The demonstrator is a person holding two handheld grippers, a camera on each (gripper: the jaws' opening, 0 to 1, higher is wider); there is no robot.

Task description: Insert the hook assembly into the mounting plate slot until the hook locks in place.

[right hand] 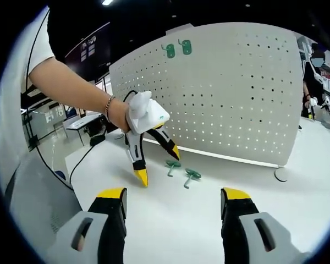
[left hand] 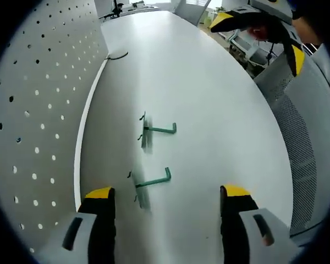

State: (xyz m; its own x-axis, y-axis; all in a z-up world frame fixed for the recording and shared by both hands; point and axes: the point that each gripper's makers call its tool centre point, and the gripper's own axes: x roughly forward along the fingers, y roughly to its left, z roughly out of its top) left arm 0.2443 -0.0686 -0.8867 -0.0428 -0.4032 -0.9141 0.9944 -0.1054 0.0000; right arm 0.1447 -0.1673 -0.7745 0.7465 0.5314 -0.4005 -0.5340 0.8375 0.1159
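Note:
Two green hook assemblies lie on the white table, a nearer one (left hand: 152, 182) and a farther one (left hand: 157, 130). My left gripper (left hand: 168, 192) stands open just short of the nearer hook, nothing between its jaws. The white perforated mounting plate (left hand: 38, 110) stands upright along the left. In the right gripper view the hooks (right hand: 171, 165) (right hand: 191, 176) rest in front of the plate (right hand: 225, 93), and the left gripper (right hand: 158, 164), held by a hand, hovers open beside them. My right gripper (right hand: 174, 193) is open and empty, well back from the hooks. It also appears high up (left hand: 259, 39).
Two more green hooks (right hand: 177, 49) hang near the plate's top. A round white foot (right hand: 282, 174) sits at the plate's base. A black cable (left hand: 116, 55) lies far along the table. A mesh chair back (left hand: 297, 126) stands past the table's right edge. A person (right hand: 313, 82) is far right.

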